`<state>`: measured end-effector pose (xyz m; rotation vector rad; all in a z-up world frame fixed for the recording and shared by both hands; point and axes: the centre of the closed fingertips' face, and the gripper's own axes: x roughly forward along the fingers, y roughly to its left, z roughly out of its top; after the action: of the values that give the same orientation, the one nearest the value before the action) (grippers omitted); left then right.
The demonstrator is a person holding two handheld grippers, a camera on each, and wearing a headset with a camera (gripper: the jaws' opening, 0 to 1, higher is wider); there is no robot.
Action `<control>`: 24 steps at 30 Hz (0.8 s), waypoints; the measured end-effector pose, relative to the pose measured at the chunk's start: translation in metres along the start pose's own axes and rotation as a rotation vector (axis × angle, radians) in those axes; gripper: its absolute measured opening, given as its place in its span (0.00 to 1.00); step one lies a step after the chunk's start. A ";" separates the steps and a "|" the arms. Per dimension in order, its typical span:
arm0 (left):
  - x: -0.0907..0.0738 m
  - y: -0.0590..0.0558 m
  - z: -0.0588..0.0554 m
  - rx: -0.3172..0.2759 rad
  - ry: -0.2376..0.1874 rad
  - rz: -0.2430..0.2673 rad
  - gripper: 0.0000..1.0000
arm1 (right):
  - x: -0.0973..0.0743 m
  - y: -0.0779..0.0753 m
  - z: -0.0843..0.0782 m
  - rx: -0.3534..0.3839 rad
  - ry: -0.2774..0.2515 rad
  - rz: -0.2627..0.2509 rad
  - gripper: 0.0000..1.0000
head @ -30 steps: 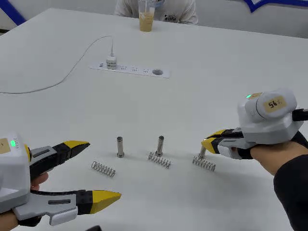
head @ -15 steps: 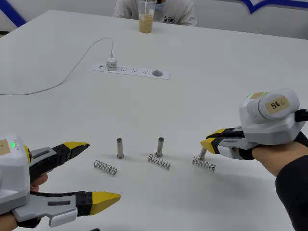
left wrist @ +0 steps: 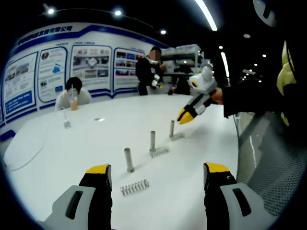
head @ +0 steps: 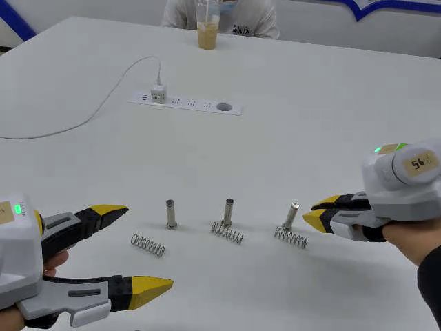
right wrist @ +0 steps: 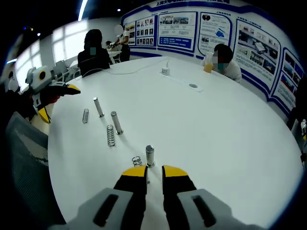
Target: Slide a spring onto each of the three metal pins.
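Observation:
Three metal pins stand in a row on the white table: left pin (head: 171, 213), middle pin (head: 227, 211), right pin (head: 291, 215), the last leaning a little. One spring lies near each: left spring (head: 147, 244), middle spring (head: 227, 232), right spring (head: 291, 237). My left gripper (head: 138, 246) is open at the lower left, short of the left spring (left wrist: 134, 187). My right gripper (head: 318, 212) sits just right of the right pin (right wrist: 149, 155). Its jaws stand a narrow gap apart and hold nothing.
A white power strip (head: 189, 101) with a plugged charger (head: 158, 91) and a cable running left lies mid-table. A cup of orange drink (head: 207, 31) stands at the far edge, in front of a seated person.
My right gripper has drawn back to the right, off the right pin, which now stands in full view. The left gripper has stayed put.

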<state>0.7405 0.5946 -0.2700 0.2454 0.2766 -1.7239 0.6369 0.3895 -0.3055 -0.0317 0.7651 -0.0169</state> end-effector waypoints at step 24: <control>-0.001 0.000 -0.005 -0.011 0.012 0.006 0.80 | 0.025 0.020 -0.028 -0.143 0.128 0.132 0.13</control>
<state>0.7411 0.5967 -0.2749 0.2482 0.2937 -1.7146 0.6357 0.4082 -0.3432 -0.1175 0.8937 0.1626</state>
